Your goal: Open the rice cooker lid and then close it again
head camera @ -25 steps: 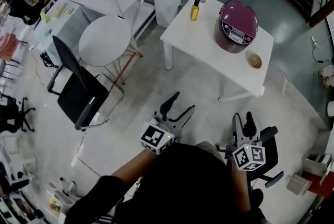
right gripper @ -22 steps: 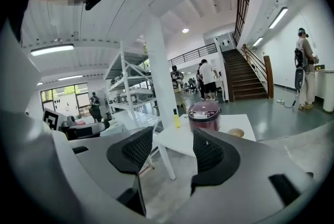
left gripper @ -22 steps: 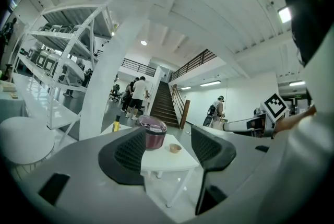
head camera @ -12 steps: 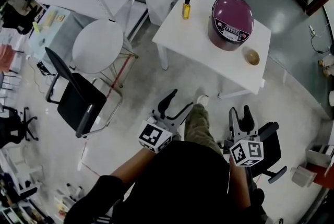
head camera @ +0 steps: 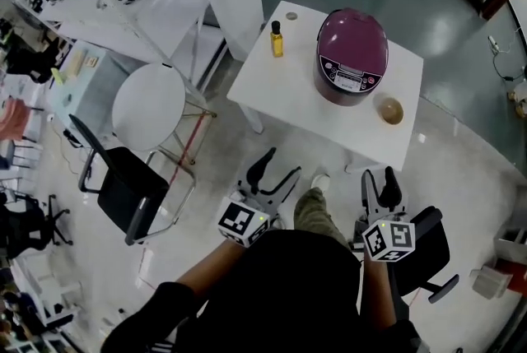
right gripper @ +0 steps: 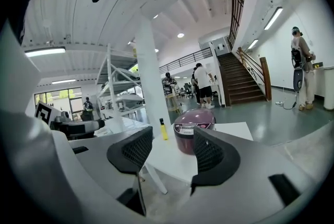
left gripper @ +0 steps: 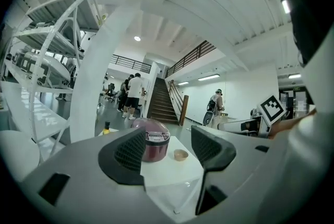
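Closer now, the domed maroon rice cooker (head camera: 352,55) sits lid shut on the white table (head camera: 272,86), well ahead. My left gripper (head camera: 280,164) and right gripper (head camera: 380,178) gape empty; a hasty reach could knock the tan bowl (head camera: 390,110) beside it.

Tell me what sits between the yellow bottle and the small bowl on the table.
The purple rice cooker stands between them, seen in the head view.

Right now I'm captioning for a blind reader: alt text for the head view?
A purple rice cooker, lid shut, stands on a white table with a yellow bottle and a small bowl. Short of it, the person holds the left gripper and right gripper open and empty.
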`<state>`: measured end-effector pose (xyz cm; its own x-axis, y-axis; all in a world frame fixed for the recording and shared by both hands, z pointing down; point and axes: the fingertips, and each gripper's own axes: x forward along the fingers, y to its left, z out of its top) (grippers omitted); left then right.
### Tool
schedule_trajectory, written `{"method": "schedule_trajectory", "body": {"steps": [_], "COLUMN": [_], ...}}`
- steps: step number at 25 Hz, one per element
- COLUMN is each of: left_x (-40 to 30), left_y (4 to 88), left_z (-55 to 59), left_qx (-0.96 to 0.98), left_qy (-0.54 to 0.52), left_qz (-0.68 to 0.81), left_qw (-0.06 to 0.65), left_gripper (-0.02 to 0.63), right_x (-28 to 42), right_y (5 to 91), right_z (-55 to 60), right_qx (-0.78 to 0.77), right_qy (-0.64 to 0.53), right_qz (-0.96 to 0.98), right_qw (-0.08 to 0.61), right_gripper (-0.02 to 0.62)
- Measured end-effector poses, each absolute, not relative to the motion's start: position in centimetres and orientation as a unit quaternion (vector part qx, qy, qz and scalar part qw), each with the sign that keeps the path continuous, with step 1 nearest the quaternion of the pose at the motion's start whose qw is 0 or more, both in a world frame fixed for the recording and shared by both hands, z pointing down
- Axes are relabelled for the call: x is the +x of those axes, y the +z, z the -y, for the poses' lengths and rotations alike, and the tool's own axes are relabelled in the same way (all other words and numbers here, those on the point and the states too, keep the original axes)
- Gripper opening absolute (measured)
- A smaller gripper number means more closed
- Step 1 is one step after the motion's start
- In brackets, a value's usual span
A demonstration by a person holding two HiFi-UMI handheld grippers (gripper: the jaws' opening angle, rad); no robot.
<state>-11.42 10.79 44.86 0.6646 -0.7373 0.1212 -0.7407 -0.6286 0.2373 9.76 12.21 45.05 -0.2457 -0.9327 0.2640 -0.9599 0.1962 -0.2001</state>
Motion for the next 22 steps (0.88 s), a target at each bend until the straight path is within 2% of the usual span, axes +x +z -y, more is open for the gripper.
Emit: {"method": "schedule_trajectory", "body": {"steps": [10, 16, 22], "left_x": [-3.6, -1.3, 0.3], "left_y": [42.2, 40.7, 42.0], "left_z": [-0.4, 4.1, 7.5], "left_qx": [0.91, 0.9, 0.89], "left_qy": [-0.005, -0.019, -0.002], "left_qz": [0.398, 0.426, 0.447], "left_qw": [0.117, 0.087, 0.095], "left_gripper": [0.25, 0.25, 0.25], "right_x": [16.8, 18.7, 19.7], "right_y": [44.4, 43.2, 44.0], "right_z": [-3.3, 1.8, 6.2], "right_qx": [0.614, 0.584, 0.565], "right_qy": [0.165, 0.147, 0.15], "right_qz": [0.771, 0.799, 0.811], "right_qw": [0.032, 0.008, 0.002], "right_gripper": [0.213, 0.213, 0.203]}}
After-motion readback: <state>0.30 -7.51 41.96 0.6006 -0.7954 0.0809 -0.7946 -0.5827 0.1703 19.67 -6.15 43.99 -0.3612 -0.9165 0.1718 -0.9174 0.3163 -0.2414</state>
